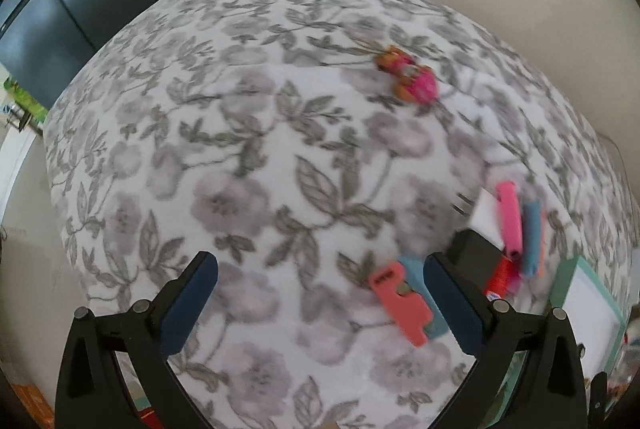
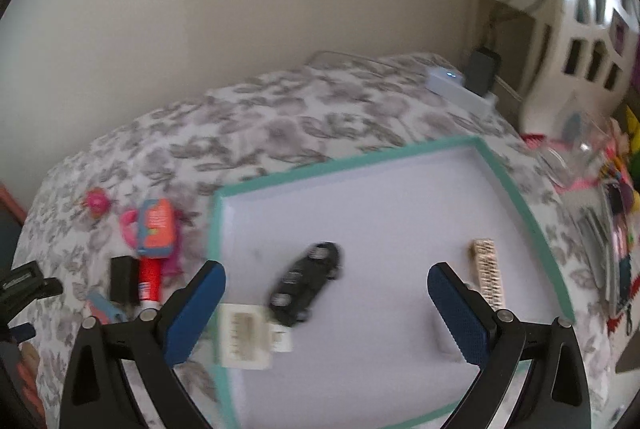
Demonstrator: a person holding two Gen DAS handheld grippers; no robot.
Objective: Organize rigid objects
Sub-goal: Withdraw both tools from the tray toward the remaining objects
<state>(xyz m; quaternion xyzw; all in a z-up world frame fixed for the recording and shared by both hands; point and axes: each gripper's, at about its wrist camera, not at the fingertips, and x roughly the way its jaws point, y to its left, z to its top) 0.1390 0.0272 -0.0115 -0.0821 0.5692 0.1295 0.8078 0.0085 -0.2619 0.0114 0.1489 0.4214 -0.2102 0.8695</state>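
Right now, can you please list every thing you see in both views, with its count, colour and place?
cloth: 1, white with grey flowers, covers the surface
tray: 1, white with teal rim, on the cloth
toy car: 1, black, in the tray
wooden block: 1, tan, in the tray, right side
white box: 1, over the tray's near left rim
pink toy: 1, pink and orange, far on the cloth
coral piece: 1, on the cloth left of the tray
orange pack: 1, orange and blue, left of the tray
red tube: 1, below the pack
black block: 1, beside the tube
white strip: 1, far corner
left tool: 1, black with blue pads, open, empty
right tool: 1, same, open over the tray
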